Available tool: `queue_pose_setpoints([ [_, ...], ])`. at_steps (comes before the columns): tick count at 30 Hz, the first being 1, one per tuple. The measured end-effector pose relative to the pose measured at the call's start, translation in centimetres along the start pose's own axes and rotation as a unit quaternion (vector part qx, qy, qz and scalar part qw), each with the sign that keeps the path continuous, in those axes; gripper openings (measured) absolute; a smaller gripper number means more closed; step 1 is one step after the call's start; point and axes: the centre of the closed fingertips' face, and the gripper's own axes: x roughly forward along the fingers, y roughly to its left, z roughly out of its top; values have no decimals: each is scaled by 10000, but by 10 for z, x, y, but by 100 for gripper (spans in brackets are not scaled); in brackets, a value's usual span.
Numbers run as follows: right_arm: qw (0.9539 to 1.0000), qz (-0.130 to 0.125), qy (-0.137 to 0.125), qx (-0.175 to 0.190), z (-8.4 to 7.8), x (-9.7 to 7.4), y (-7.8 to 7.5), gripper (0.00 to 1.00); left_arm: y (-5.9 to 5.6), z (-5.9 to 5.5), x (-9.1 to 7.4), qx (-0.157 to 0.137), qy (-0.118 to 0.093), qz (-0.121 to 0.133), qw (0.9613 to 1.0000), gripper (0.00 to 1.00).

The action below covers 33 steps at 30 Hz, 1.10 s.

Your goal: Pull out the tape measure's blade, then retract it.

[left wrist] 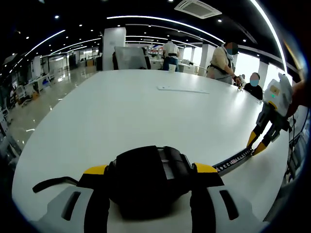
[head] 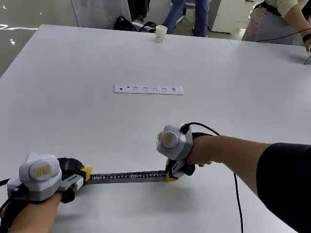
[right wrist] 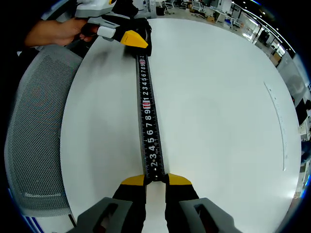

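On white table (head: 146,58): left gripper (head: 83,174) clamped round tape measure (left wrist: 148,179), right gripper (right wrist: 155,180) pinching blade (right wrist: 147,116) tip, blade partly out. Risk: pinch slips, blade whips back uncontrolled.

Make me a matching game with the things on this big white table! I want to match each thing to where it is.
Things:
1. tape measure case
2. blade
3. paper cup
4. power strip

Places:
A. lies flat near the middle of the table
B. stands at the table's far edge
C. clamped in the left gripper
D. stretched out along the table, its end pinched by the right gripper

Pairs: 1-C, 2-D, 3-B, 4-A
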Motion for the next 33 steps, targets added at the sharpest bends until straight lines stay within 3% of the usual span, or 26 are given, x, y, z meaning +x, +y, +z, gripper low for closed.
queue_pose_setpoints([
  [15,10000,10,-31,85,4,2,-1,11,-1,0,1,-12,30,-17,10000,63],
  [33,9999,-24,-88,-146,12,4,1,11,-1,0,2,-32,62,-32,10000,63],
])
